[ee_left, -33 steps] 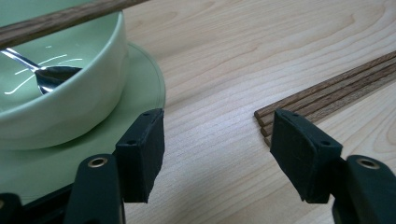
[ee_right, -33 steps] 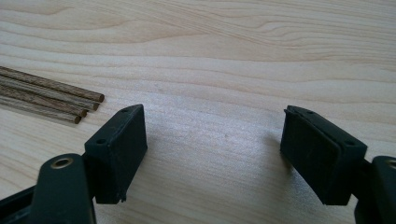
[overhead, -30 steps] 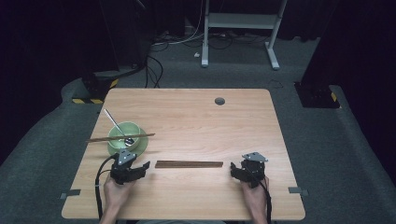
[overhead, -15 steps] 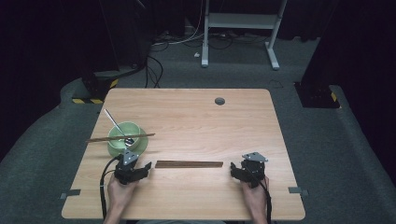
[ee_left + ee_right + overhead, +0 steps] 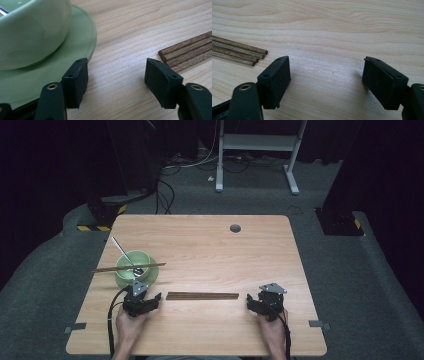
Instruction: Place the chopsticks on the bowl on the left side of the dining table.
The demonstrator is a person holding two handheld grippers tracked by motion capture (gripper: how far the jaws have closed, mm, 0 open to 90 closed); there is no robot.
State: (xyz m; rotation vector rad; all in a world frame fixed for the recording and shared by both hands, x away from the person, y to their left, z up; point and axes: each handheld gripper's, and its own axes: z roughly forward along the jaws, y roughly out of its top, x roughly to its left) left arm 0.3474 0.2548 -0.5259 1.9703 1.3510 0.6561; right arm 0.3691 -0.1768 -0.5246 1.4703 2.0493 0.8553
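your left gripper rests on the table with its jaws spread wide and nothing between them — just bare wood. in the left gripper view one jaw sits at the rim of the green saucer under the green bowl, the other just short of the near ends of the chopsticks. that bundle of dark wooden sticks lies flat on the table between your two grippers. your right gripper also rests on the table, jaws wide apart and empty, the stick ends just off to one side in its own view. a spoon stands in the bowl and one more chopstick lies across its rim.
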